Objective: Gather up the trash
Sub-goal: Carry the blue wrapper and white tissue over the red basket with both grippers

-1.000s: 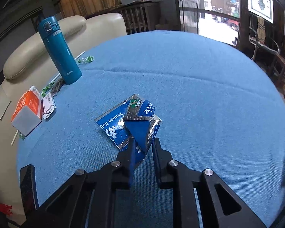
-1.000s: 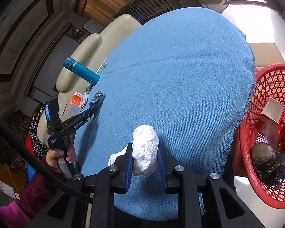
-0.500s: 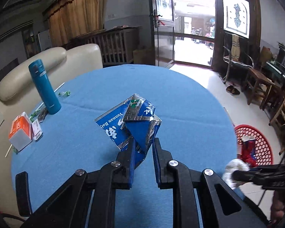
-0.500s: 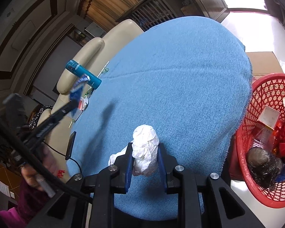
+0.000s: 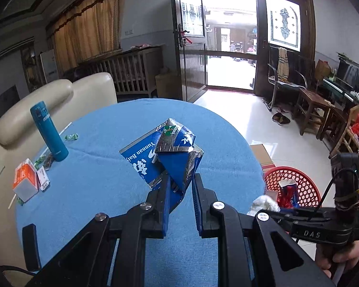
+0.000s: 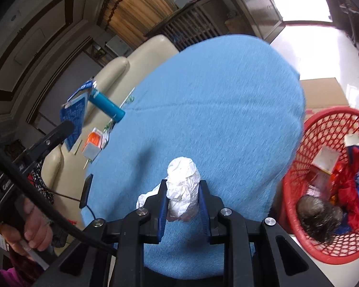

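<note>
My left gripper is shut on a crumpled blue foil wrapper and holds it well above the blue round table. The wrapper also shows in the right wrist view. My right gripper is shut on a wad of white tissue above the table's near edge. The tissue and right gripper also show in the left wrist view, low right. A red mesh basket holding several pieces of trash stands on the floor right of the table; it also shows in the left wrist view.
A teal flask, an orange and white carton, small green wrappers and a straw lie at the table's left edge. A cream sofa stands behind it. A cardboard box lies on the floor by the basket.
My left gripper has lifted the blue wrapper off the table and risen high above it. The right gripper has kept the tissue and turned slightly towards the basket.
</note>
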